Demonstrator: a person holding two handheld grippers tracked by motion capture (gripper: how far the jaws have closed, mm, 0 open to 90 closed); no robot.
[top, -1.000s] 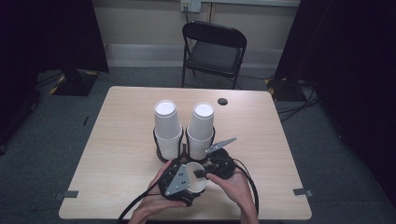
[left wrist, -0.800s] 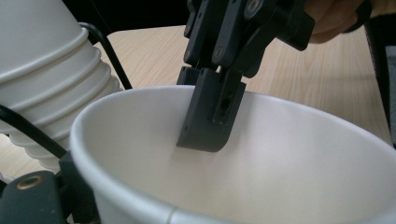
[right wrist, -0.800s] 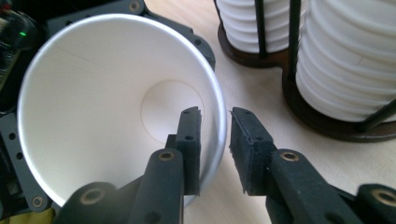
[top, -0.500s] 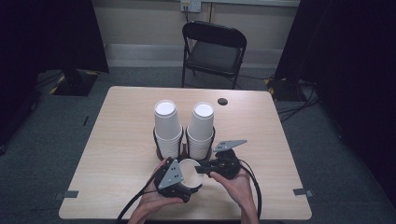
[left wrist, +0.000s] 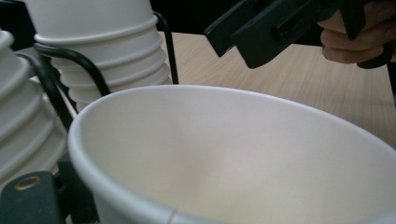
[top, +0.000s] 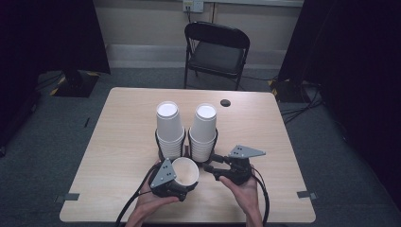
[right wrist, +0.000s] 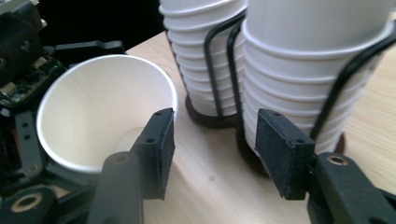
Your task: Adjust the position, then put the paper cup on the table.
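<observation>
Your left gripper (top: 182,182) grasps the single paper cup (top: 185,171) mouth-up, near the cup stacks (top: 204,131); your right gripper (right wrist: 215,149) waits released, right of it, ready to help.

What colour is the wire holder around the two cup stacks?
Black. The wire holder shows best in the right gripper view, looping around the white cup stacks.

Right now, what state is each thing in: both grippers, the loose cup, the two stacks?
Left gripper: shut on the single cup.
Single cup: upright, empty, mouth up.
Right gripper: open, holding nothing, beside the stacks.
Left cup stack: upside down, nested, in its wire holder.
Right cup stack: the same.
Folding chair: unfolded, empty.
</observation>
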